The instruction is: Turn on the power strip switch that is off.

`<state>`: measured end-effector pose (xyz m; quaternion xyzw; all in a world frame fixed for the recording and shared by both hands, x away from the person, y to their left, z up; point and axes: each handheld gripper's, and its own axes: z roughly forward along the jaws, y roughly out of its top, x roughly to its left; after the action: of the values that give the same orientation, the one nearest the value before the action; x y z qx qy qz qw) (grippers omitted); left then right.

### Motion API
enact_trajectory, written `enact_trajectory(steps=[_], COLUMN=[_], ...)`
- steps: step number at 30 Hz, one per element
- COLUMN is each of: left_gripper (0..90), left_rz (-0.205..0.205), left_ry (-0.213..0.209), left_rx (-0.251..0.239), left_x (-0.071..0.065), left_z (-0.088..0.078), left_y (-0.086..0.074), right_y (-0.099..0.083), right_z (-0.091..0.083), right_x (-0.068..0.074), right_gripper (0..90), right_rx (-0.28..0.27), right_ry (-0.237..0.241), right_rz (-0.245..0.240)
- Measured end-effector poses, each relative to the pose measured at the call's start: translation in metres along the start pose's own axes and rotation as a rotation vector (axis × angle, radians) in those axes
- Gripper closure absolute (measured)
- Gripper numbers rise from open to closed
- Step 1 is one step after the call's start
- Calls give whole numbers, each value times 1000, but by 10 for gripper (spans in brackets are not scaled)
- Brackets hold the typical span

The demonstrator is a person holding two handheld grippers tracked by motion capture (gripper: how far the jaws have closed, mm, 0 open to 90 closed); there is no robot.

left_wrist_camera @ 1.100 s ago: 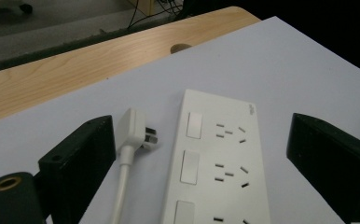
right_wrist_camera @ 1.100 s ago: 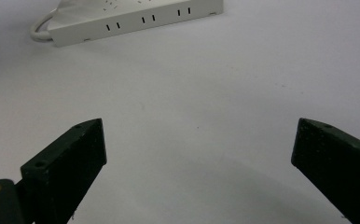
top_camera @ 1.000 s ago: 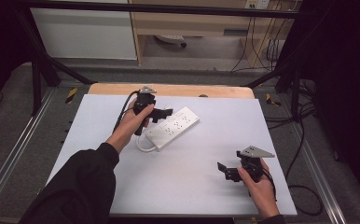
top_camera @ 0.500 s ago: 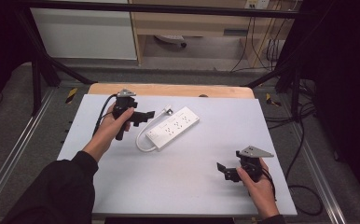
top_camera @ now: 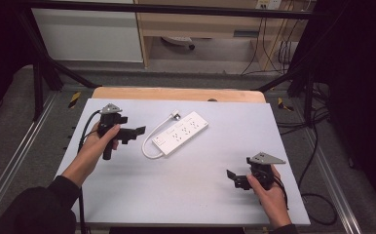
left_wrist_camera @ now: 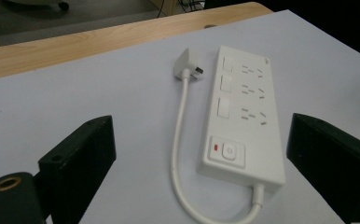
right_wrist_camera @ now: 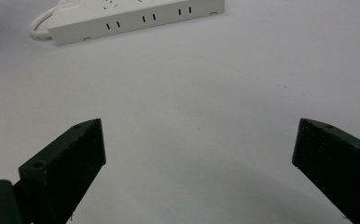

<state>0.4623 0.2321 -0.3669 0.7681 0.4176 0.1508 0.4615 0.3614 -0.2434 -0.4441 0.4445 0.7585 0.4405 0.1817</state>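
A white power strip (top_camera: 182,132) lies at an angle near the middle of the white table top (top_camera: 186,190), with its short white cable (top_camera: 149,141) looped round and its plug (top_camera: 176,116) lying beside it. The left gripper view shows the power strip (left_wrist_camera: 241,121), its red-lit switch and the plug (left_wrist_camera: 187,64) close ahead. My left gripper (top_camera: 136,131) stands open just left of the strip, apart from it, with nothing between its jaws. Near the front right, my right gripper (top_camera: 234,178) is open and empty, and the power strip (right_wrist_camera: 136,16) lies far ahead of it.
A wooden table edge (top_camera: 176,94) runs behind the white top. Black frame legs (top_camera: 40,78) and loose cables (top_camera: 317,141) stand on the floor around the table. A white cabinet (top_camera: 88,34) is at the back.
My left gripper has drawn back from the power strip to the left and toward me, letting go of it. The right gripper has stayed where it was.
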Motion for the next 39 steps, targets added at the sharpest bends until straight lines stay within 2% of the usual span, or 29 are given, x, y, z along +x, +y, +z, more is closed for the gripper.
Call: enact_trajectory(steps=[2, 6, 10, 12, 17, 19, 23, 28, 39], left_gripper=[82, 75, 70, 70, 70, 70, 73, 77, 83], left_rz=[-9, 0, -15, -8, -4, -14, -34, -29, -23], left_ry=[1, -5, 16, 25, 33, 36, 60, 88, 91], left_rx=[-13, -36, -43, -51, -59, -61, -60, -62, -45], left_x=[-1, -1, 0, -1, -2, -1, 2, 3, -10], left_z=[-7, -19, -28, -33, -48, -53, -65, -79, -87], left_y=[-5, -16, -28, -33, -46, -53, -65, -77, -114], right_y=[0, 0, 0, 0, 0, 0, -1, -1, -2], right_z=[0, 1, 1, 0, 0, 0, 0, -1, -2], right_x=[0, 0, 1, 0, 0, 0, 0, 0, -1], right_gripper=[29, 29, 29, 29, 29, 29, 29, 29, 29], right_rx=[1, 6, 4, 3, 3, 2, 2, 2, 2], right_ry=[0, 0, -1, -2, -1, 2, 1, -1, -7], right_rz=[-1, -2, -6, -5, -1, 1, 4, 5, 6])
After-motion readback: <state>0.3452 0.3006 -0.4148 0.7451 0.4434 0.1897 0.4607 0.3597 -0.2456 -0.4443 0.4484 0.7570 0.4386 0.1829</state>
